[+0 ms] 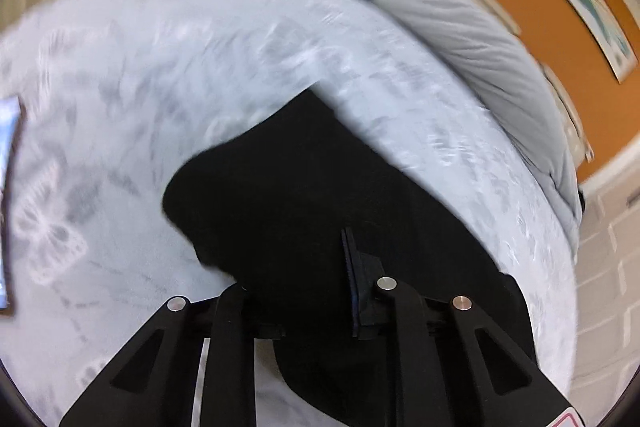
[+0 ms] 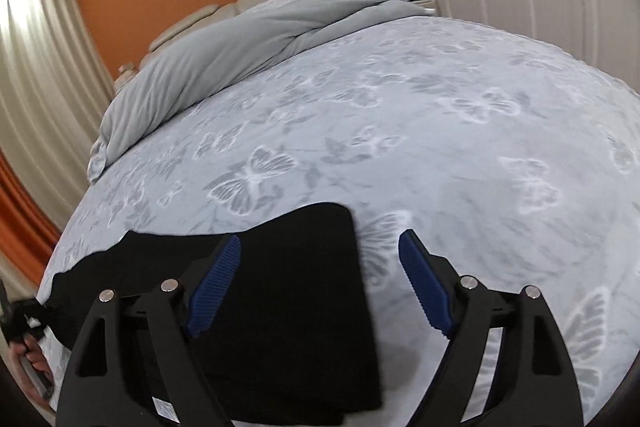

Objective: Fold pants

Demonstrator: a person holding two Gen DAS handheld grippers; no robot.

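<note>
Right gripper (image 2: 320, 281): jaws wide apart, nothing between the blue pads (image 2: 216, 283); they hang just above the pants, not touching them.
Left gripper (image 1: 304, 291): fingers drawn close together with black cloth bunched in and around them; it looks clamped on the pants, though black on black and motion blur keep the contact line from being sure.
Pants (image 2: 296, 303): black, lying on the bed (image 2: 440, 147) as a rough rectangle of several layers, directly under and ahead of the right gripper's left finger; the right finger is past the cloth's edge, over bare bedcover.
Pants by left gripper (image 1: 320, 179): a rounded fold bulges ahead and to the left of the fingers, lifted off the cover.
Stage (judged): mostly folded; one side let go, the other apparently in hand.
Risk, drag: if the left gripper pulls while clamped, it could slide the stack and open the layers.
Risk, bunching: the lifted fold could land rumpled if dropped loosely.
Risk, snag: the right gripper's left pad, so near the top layer, could catch it on moving off.
Surroundings: grey duvet (image 2: 224, 67) well ahead, clear of the work.
</note>
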